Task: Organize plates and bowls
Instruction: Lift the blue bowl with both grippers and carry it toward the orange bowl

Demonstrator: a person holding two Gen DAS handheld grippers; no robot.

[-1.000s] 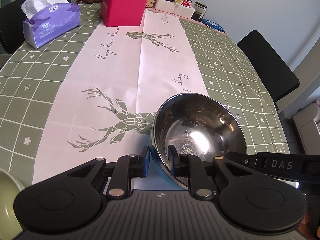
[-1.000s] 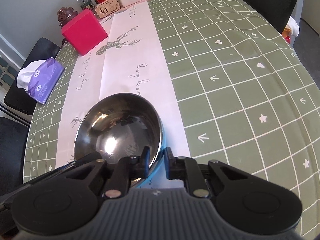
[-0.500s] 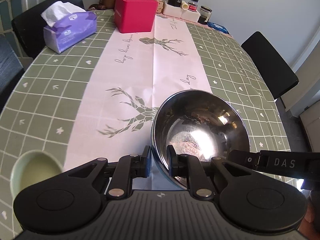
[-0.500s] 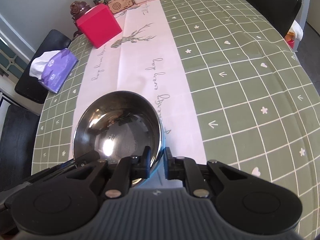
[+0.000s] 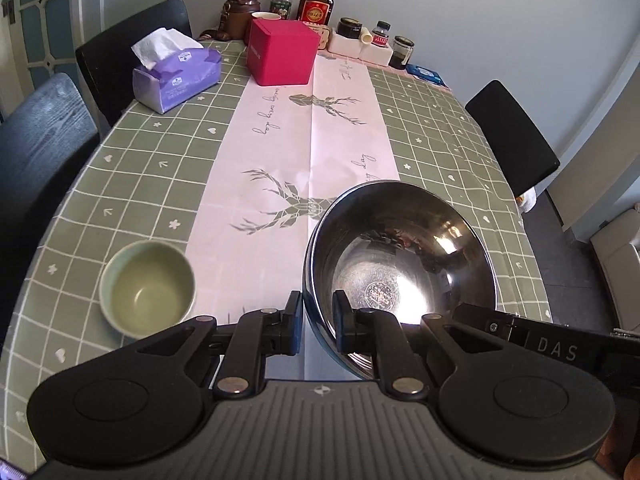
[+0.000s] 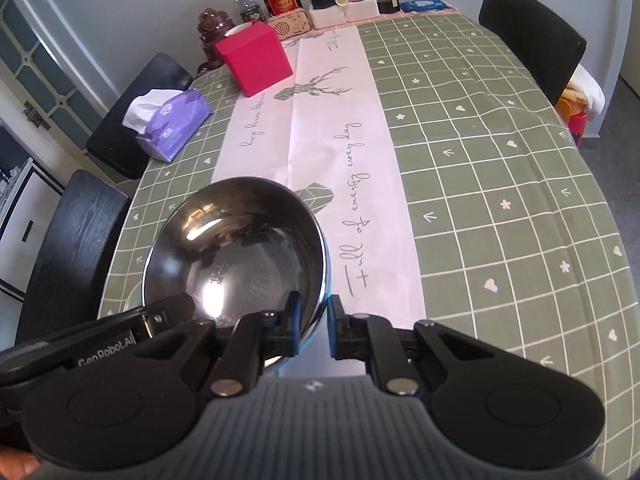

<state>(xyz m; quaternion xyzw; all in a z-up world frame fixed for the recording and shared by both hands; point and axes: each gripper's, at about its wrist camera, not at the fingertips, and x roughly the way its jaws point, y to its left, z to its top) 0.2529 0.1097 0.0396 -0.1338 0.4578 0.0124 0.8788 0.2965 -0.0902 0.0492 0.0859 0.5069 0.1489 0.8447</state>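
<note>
1. Two tools on one steel bowl (image 5: 400, 264). The left tool (image 5: 316, 322) pinches the bowl's near-left rim, one finger inside the bowl and one outside. The right tool (image 6: 312, 326) does the same on the near-right rim.
2. So both tools are clamped on the bowl's wall, not loose. In the left view the right tool's body pokes in from the lower right, with "DAS" lettering on it. In the right view the left tool's body comes in from the lower left.
3. Pose: both tools point forward along the table (image 6: 500, 160) from the near end, side by side and angled slightly toward each other across the bowl. A bit of skin shows at the bottom-left corner of the right view, otherwise the hands are out of frame.
4. The bowl sits over the near end of the pink runner (image 5: 304, 136), tilted a little with its opening toward the cameras. Can't tell if it's touching the table or lifted off it.
5. A green cup (image 5: 147, 288) stands upright on the table just left of the left tool, apart from the bowl.
6. Further back: a purple tissue pack (image 5: 176, 76) on the left, a red box (image 5: 282, 52) on the runner, and bottles and jars along the far edge.
</note>
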